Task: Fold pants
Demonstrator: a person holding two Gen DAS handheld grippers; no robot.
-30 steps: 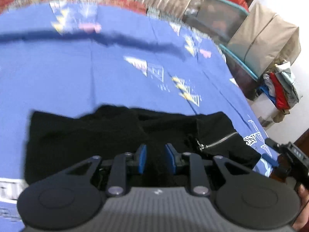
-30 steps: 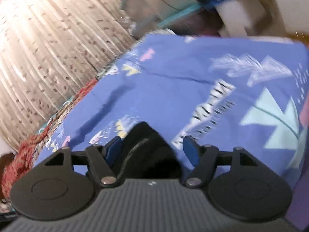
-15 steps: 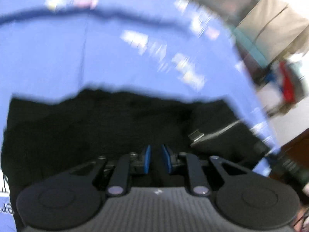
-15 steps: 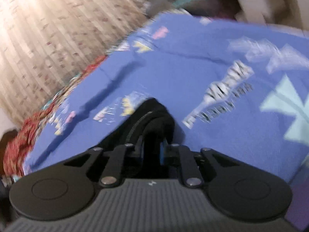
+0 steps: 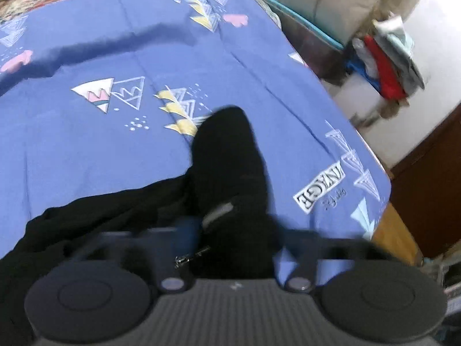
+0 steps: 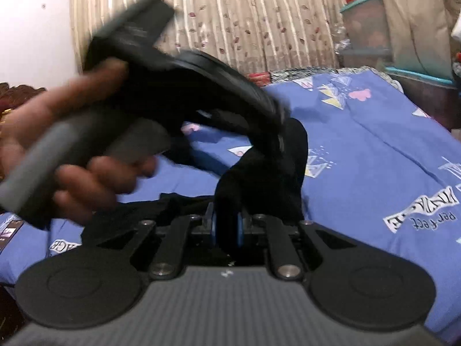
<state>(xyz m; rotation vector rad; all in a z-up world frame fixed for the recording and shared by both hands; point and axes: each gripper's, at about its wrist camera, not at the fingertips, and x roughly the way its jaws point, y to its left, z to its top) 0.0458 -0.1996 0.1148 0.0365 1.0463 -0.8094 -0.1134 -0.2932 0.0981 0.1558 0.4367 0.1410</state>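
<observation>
Right gripper [image 6: 226, 227]: your fingers pinch a raised fold of the black pants [image 6: 259, 178].
Left gripper [image 5: 230, 239]: blurred; grip can't be told.
Pants: near the bed's [image 5: 115, 150] right edge.
Risk: one-sided pinch may slip, spilling the fold.

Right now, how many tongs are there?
2. The right tongs pinch the black pants; the left tongs sit around another part of them, too blurry to tell if they grip.

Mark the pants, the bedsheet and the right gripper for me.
pants [image 5: 227, 155]: left wrist view, on the raised black fold.
bedsheet [image 5: 86, 144]: left wrist view, on bare blue cloth left of the pants.
right gripper [image 6: 226, 227]: right wrist view, midway between the blue pads, which clamp black fabric.
</observation>
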